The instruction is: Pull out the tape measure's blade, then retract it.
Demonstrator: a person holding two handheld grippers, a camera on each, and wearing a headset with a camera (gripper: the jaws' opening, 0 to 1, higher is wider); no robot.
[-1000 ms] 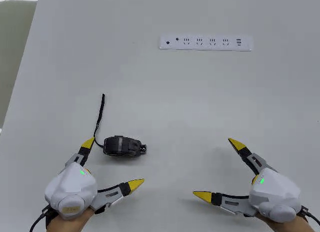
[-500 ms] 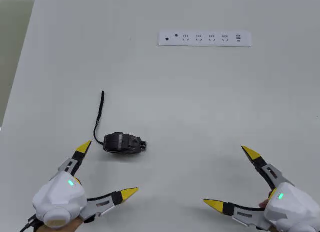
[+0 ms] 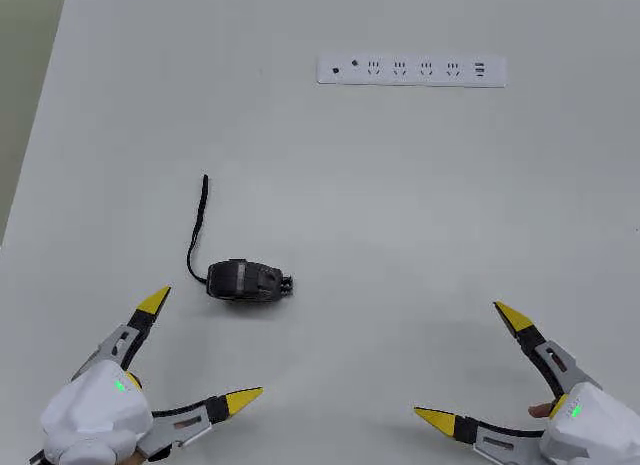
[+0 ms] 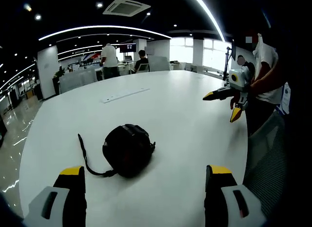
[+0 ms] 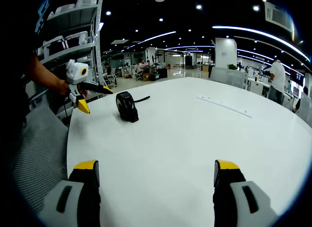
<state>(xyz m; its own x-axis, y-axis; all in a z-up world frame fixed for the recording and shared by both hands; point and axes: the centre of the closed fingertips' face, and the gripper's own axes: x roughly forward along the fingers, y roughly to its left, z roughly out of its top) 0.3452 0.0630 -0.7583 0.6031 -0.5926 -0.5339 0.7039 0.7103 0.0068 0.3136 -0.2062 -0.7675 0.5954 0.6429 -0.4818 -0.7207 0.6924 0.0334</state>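
A black tape measure (image 3: 246, 281) lies on the white table (image 3: 380, 205) with its black wrist strap (image 3: 198, 225) trailing away from it; the blade is fully inside. It appears as a dark lump in the left gripper view, tape measure (image 4: 127, 150), and further off in the right gripper view, tape measure (image 5: 127, 106). My left gripper (image 3: 203, 350) hovers open at the near left, just short of the tape measure. Open too is my right gripper (image 3: 476, 367) at the near right, well apart from it. From its own camera the left gripper (image 4: 145, 176) frames the case between yellow tips; nothing sits between the tips of the right gripper (image 5: 156, 169).
A white power strip (image 3: 411, 70) lies at the far side of the table. The table's left edge (image 3: 35, 135) drops to a greenish floor. Desks, shelves and people stand in the office behind.
Both grippers have drawn back toward the near edge, away from the tape measure, still open. The tape measure has stayed in place; the head camera shifted slightly.
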